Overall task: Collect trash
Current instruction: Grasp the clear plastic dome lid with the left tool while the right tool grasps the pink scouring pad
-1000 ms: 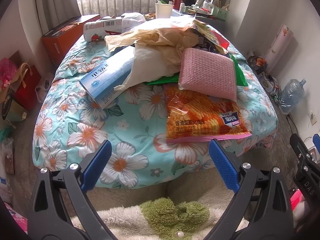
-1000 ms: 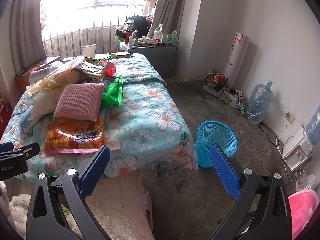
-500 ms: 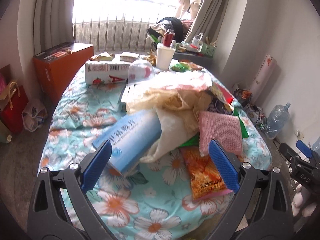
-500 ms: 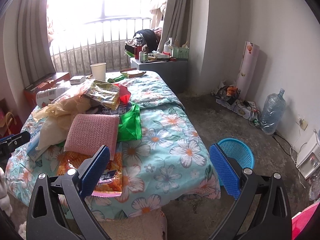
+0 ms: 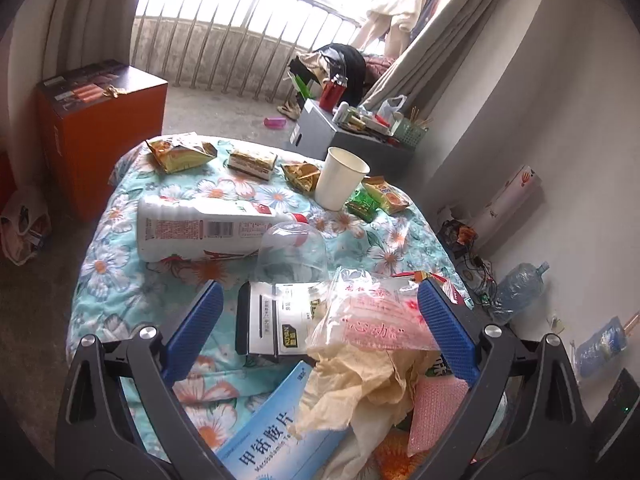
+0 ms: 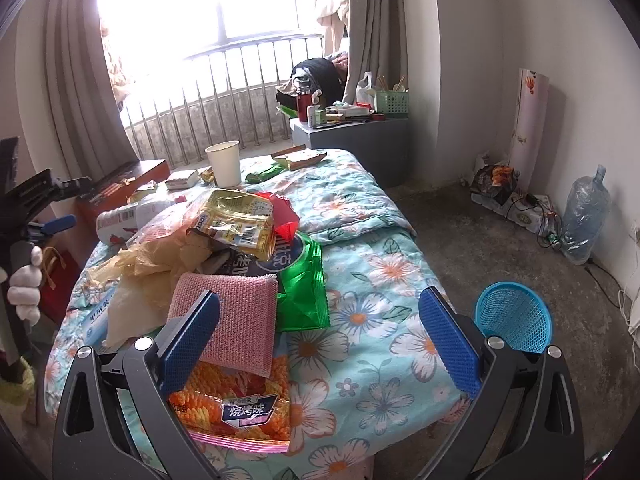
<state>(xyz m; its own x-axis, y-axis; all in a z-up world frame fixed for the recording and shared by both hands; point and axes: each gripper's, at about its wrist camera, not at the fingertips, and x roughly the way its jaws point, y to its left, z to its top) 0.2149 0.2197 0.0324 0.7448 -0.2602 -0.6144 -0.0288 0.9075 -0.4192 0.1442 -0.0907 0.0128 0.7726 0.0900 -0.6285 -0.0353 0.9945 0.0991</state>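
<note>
Trash lies in a heap on a bed with a floral quilt (image 6: pixel 360 280). My left gripper (image 5: pixel 320 332) is open and empty above the heap, over a crumpled beige wrapper (image 5: pixel 352 384), a clear printed bag (image 5: pixel 372 320) and a blue box (image 5: pixel 272 436). Beyond lie a white bottle (image 5: pixel 200 236), a clear cup (image 5: pixel 292 256) and a paper cup (image 5: pixel 340 178). My right gripper (image 6: pixel 320 340) is open and empty above the quilt near a pink sponge (image 6: pixel 236 316), an orange snack bag (image 6: pixel 236 408) and a green bag (image 6: pixel 300 292). A blue mesh bin (image 6: pixel 514 316) stands on the floor at the right.
An orange box (image 5: pixel 96 128) stands left of the bed. A grey cabinet (image 6: pixel 352 144) with clutter is at the bed's far end. A water jug (image 6: pixel 584 216) and cables lie by the right wall. Window bars run behind.
Both grippers have risen and moved forward over the bed. The left one now looks at the far end of the heap; the right one is closer to the sponge and snack bag.
</note>
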